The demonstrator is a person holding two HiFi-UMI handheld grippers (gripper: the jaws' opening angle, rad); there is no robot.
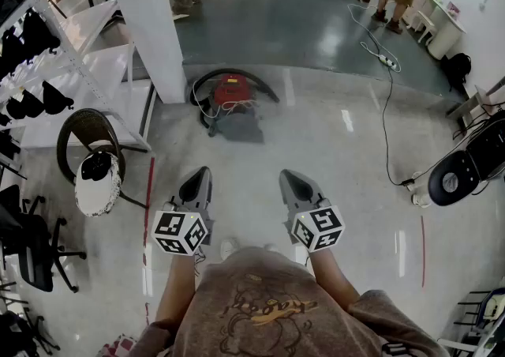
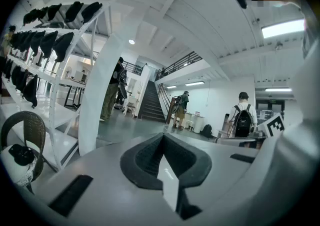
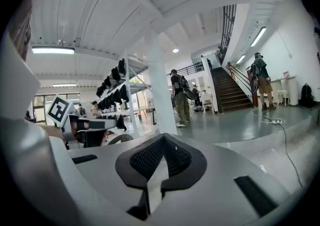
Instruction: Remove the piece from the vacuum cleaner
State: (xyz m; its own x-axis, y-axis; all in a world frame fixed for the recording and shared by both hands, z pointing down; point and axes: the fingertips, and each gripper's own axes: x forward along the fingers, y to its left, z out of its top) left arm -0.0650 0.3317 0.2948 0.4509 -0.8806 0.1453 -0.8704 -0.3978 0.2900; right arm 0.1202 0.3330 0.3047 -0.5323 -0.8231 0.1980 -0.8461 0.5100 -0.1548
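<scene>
The left gripper (image 1: 200, 174) and right gripper (image 1: 289, 178) are hanging, fingers (image 1: 197, 186) closed on nothing, well apart from the vacuum cleaner (image 1: 231, 93); I would be approaching before opening them.

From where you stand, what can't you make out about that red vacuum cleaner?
Vacuum cleaner, head view: too small and far; which piece comes off can't be told.
Gripper views: the left gripper and right gripper block the floor where it lies.
Black machine, head view: cut off by the right edge.
</scene>
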